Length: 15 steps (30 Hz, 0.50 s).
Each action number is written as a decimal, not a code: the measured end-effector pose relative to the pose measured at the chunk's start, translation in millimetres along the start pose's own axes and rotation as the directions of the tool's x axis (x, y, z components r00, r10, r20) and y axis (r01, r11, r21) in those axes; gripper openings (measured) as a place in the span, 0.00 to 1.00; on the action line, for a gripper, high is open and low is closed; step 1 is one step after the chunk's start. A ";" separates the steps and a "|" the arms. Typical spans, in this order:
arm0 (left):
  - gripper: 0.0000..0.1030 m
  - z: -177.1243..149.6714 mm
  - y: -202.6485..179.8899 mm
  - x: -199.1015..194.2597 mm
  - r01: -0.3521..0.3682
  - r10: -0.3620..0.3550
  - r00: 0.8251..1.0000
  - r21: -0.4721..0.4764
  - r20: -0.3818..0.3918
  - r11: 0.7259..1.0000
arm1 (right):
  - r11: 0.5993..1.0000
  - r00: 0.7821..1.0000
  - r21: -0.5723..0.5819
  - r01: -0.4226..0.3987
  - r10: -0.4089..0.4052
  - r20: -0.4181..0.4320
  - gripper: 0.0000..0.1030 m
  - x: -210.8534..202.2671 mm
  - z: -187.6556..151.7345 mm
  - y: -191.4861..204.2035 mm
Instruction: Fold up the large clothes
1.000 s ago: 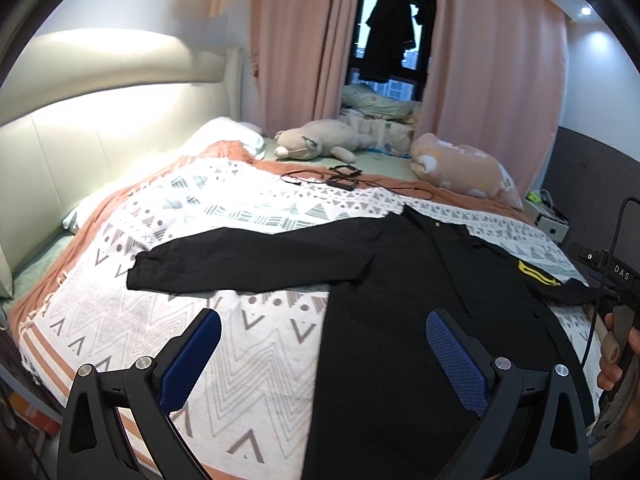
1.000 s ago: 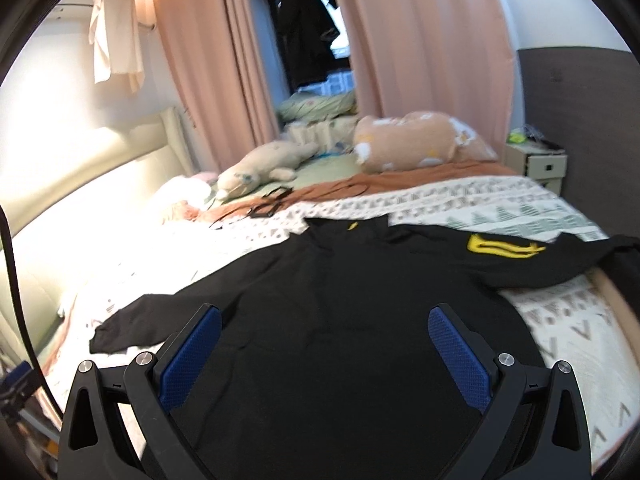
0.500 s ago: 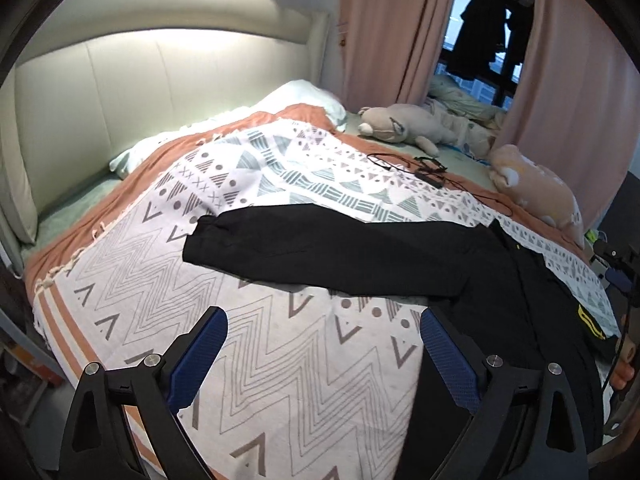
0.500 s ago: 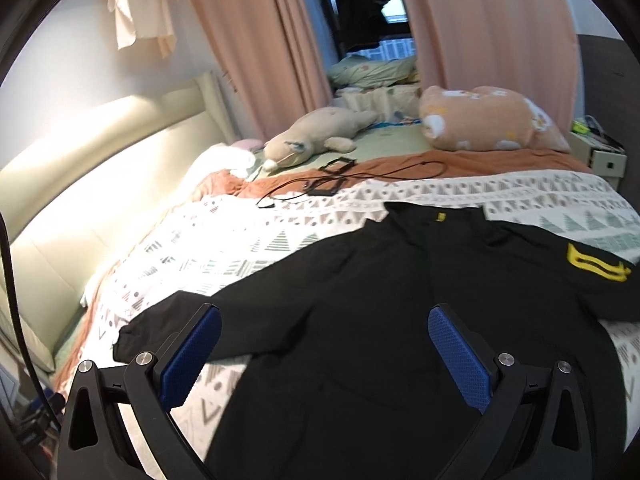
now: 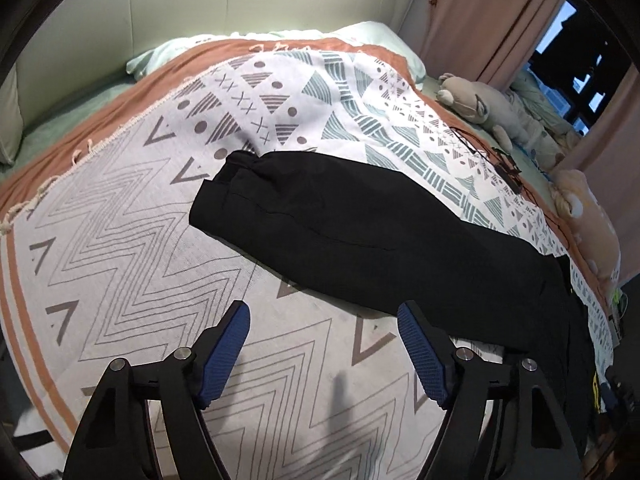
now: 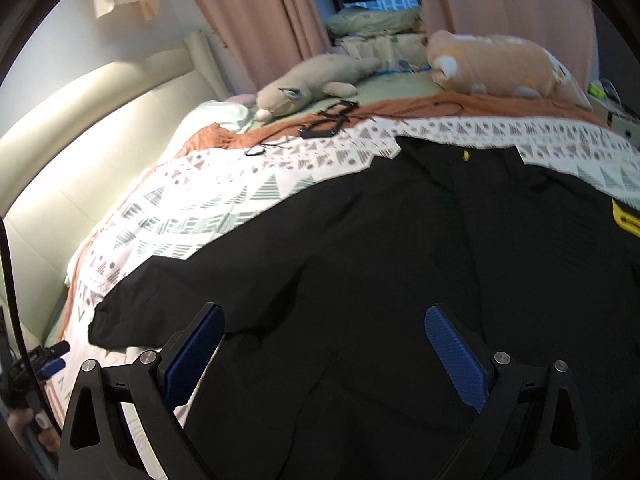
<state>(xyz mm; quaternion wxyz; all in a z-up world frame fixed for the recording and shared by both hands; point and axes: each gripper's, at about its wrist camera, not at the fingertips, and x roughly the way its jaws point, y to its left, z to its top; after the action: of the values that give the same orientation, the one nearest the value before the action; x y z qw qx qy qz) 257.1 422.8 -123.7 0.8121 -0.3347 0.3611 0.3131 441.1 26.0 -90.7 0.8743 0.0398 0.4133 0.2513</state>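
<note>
A large black long-sleeved garment lies spread flat on the patterned bedspread, collar toward the far side, a yellow patch on its right sleeve. Its left sleeve stretches out across the left wrist view, cuff at the left end. My left gripper is open and empty, hovering just short of that sleeve. My right gripper is open and empty, above the garment's body near its lower left part.
A cream padded headboard runs along the left. Two plush toys and black cables with a small device lie at the far side. Pink curtains and a bedside table stand beyond.
My left gripper swung left and closer to the bed, from over the body to the left sleeve. My right gripper moved lower and closer over the garment's body. Both stayed open.
</note>
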 end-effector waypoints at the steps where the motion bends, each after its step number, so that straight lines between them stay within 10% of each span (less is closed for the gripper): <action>1: 0.71 4.1 4.5 10.0 0.001 -0.002 1.000 -0.026 -0.014 1.000 | 1.000 1.000 0.010 -0.005 0.005 -0.014 0.88 4.5 -2.2 -2.7; 9: 0.65 17.4 28.8 62.7 -0.016 0.001 0.996 -0.168 -0.089 0.986 | 0.997 0.998 0.070 -0.014 0.018 -0.053 0.69 27.5 -5.3 -15.9; 15: 0.32 30.2 43.4 82.2 -0.026 0.016 0.999 -0.218 -0.051 0.976 | 0.994 0.998 0.105 -0.038 0.043 -0.042 0.46 36.1 -5.7 -13.5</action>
<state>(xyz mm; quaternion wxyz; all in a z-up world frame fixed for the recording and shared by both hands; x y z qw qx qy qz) 280.5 493.2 -187.4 0.7580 -0.4258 0.3475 0.3513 461.5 30.5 -123.5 0.8564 0.0881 0.4441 0.2480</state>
